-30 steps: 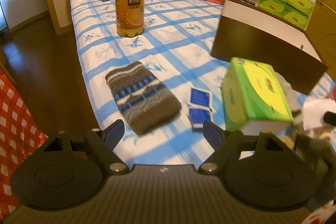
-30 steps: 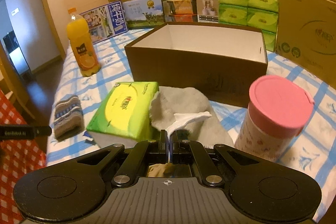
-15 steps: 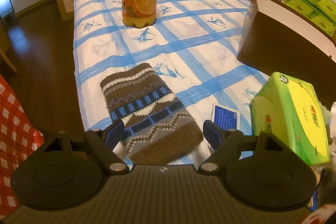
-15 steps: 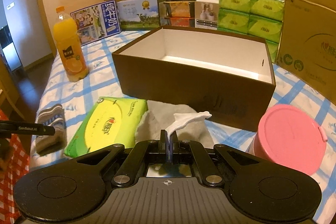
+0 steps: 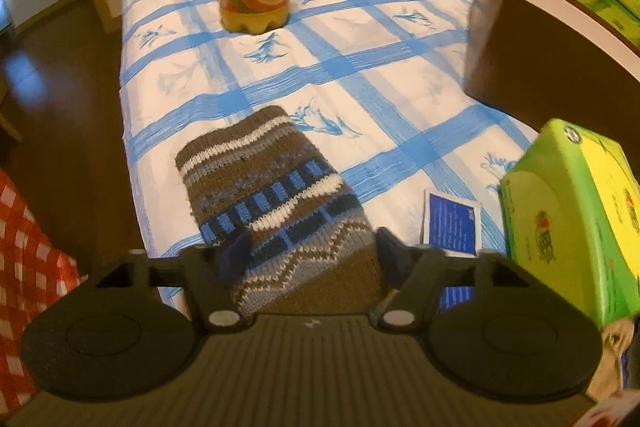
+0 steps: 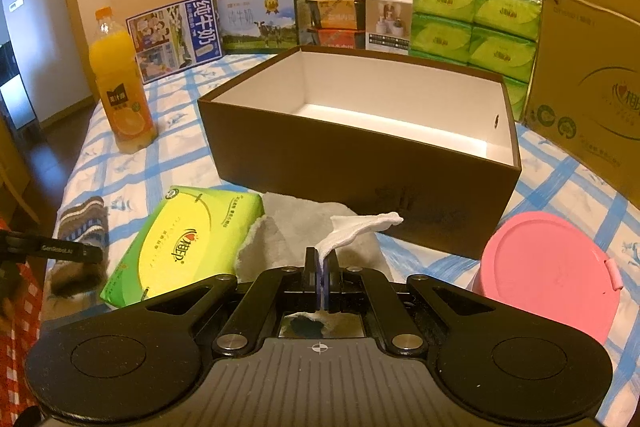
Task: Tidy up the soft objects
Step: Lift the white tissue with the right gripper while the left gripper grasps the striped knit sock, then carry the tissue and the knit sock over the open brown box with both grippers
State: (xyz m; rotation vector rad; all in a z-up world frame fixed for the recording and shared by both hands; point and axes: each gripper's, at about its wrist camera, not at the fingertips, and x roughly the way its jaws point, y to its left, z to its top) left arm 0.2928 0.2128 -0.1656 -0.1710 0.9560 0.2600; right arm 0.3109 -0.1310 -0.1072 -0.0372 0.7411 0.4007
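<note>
Knitted sock (image 5: 276, 211) lies between the spread left gripper (image 5: 312, 247) at lower centre, while the right gripper (image 6: 322, 275) pinches a white tissue (image 6: 360, 225); "GenRobot.AI" lettering shows lower left.

Warm, dim indoor light is washing both my views in yellow-orange. My left view is smearing with motion blur toward 3 o'clock, softening the green tissue pack (image 5: 576, 215). Fisheye bending is curving edges; corners are vignetting black.
</note>
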